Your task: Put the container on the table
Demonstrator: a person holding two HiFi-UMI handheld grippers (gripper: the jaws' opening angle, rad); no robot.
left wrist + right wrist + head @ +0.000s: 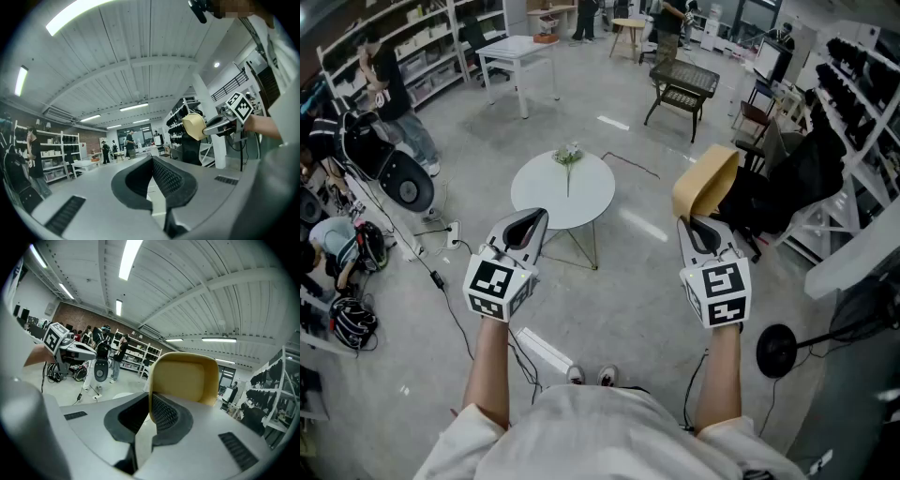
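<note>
**Container held in the air, desk ahead**

Right gripper [692, 223]: jaws clenched on the rim of the tan container [708, 180], held above the floor to the right of the round white desk [539, 192]. Left gripper [534, 217]: jaws closed, nothing in them. Best move, probably: carry it over bare desktop, clear of the flower sprig [569, 157], lower it level, let go only once it rests.

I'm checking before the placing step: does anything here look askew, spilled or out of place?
Nothing looks spilled or broken. The tan container hangs tilted, pinched by its rim in the right gripper, clear of the round table, where a flower sprig lies.
</note>
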